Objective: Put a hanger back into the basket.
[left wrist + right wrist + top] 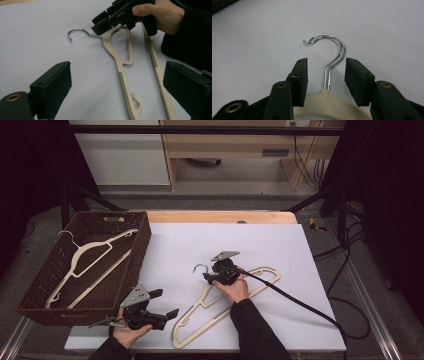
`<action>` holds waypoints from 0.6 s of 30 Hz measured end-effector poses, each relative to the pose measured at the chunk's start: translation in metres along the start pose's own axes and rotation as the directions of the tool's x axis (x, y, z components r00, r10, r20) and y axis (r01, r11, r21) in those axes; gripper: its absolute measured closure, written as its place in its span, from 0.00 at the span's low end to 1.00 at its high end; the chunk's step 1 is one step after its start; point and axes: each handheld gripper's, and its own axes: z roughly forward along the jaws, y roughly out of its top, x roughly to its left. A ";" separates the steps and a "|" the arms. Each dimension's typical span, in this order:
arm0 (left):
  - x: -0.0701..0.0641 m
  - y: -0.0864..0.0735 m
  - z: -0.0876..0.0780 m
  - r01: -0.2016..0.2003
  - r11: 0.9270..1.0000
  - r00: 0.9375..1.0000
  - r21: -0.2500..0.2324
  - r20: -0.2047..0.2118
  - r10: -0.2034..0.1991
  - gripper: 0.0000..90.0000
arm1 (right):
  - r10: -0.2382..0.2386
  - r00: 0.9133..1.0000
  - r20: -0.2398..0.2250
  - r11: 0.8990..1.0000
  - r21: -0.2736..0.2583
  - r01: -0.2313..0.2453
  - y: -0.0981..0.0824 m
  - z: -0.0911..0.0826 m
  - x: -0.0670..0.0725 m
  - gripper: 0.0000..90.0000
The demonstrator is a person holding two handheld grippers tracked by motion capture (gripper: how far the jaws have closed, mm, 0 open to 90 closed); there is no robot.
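Right gripper [325,72] sits with its jaws apart on either side of the metal hook [333,53] of a cream hanger [225,305], not yet closed on it. Left gripper [162,303] waits wide open and empty nearby. One hanger [85,257] already lies in the brown basket [137,262]; this one, flat on the white table [200,240], seemingly remains to be lifted across.

Looks like a lab recording rig: white-covered tabletop [300,320] framed by black metal struts [200,129], loose cables [345,270] trailing on grey floor [390,320].
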 end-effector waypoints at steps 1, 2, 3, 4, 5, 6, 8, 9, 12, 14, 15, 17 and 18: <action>0.000 0.000 0.000 0.000 1.000 1.000 0.000 0.000 0.000 0.09 | 0.000 1.000 0.000 1.000 0.000 0.000 0.000 0.000 0.000 0.60; 0.000 0.000 0.000 -0.001 1.000 1.000 0.000 0.000 0.001 0.09 | -0.008 1.000 -0.001 1.000 0.004 0.008 -0.001 0.002 0.000 0.62; 0.000 0.000 0.000 0.000 1.000 1.000 0.000 -0.001 0.000 0.09 | -0.018 1.000 -0.002 1.000 0.013 0.018 -0.001 0.003 0.001 0.64; 0.000 0.000 0.000 0.000 1.000 1.000 0.000 -0.002 0.000 0.09 | -0.018 1.000 0.013 1.000 0.012 0.018 -0.001 0.006 0.003 0.68; 0.000 0.000 0.000 0.000 1.000 1.000 0.000 -0.001 0.000 0.09 | -0.018 1.000 0.013 1.000 0.012 0.018 -0.001 0.006 0.003 0.68; 0.000 0.000 0.000 0.001 1.000 1.000 -0.001 -0.001 -0.001 0.09 | -0.029 0.999 0.027 0.999 0.022 0.028 -0.002 0.008 0.003 0.72; 0.000 0.000 0.000 0.000 1.000 1.000 0.000 0.000 0.000 0.09 | -0.027 0.999 0.029 0.999 0.029 0.027 -0.002 0.009 0.003 0.76; 0.000 0.000 0.000 -0.001 1.000 1.000 0.001 0.000 0.001 0.09 | -0.030 0.999 0.034 0.999 0.029 0.029 -0.002 0.011 0.002 0.79; 0.000 0.000 0.001 0.001 1.000 1.000 -0.002 0.000 -0.001 0.09 | -0.029 0.999 0.040 0.999 0.041 0.027 -0.003 0.012 0.002 0.83; 0.000 0.000 0.000 0.001 1.000 1.000 0.002 0.000 -0.001 0.09 | -0.036 0.998 0.052 0.999 0.042 0.034 -0.004 0.011 0.001 0.87; 0.000 0.000 0.000 0.001 1.000 1.000 0.003 0.000 -0.001 0.09 | -0.033 0.998 0.049 0.999 0.042 0.031 -0.004 0.011 0.001 0.88; 0.000 0.000 0.001 0.001 1.000 1.000 0.004 0.001 -0.001 0.09 | -0.023 0.999 0.042 0.999 0.048 0.021 -0.003 0.011 0.001 0.93; 0.000 0.000 0.001 0.002 1.000 1.000 0.004 0.001 -0.002 0.09 | -0.009 0.999 0.045 0.999 0.050 0.007 -0.003 0.011 0.002 0.96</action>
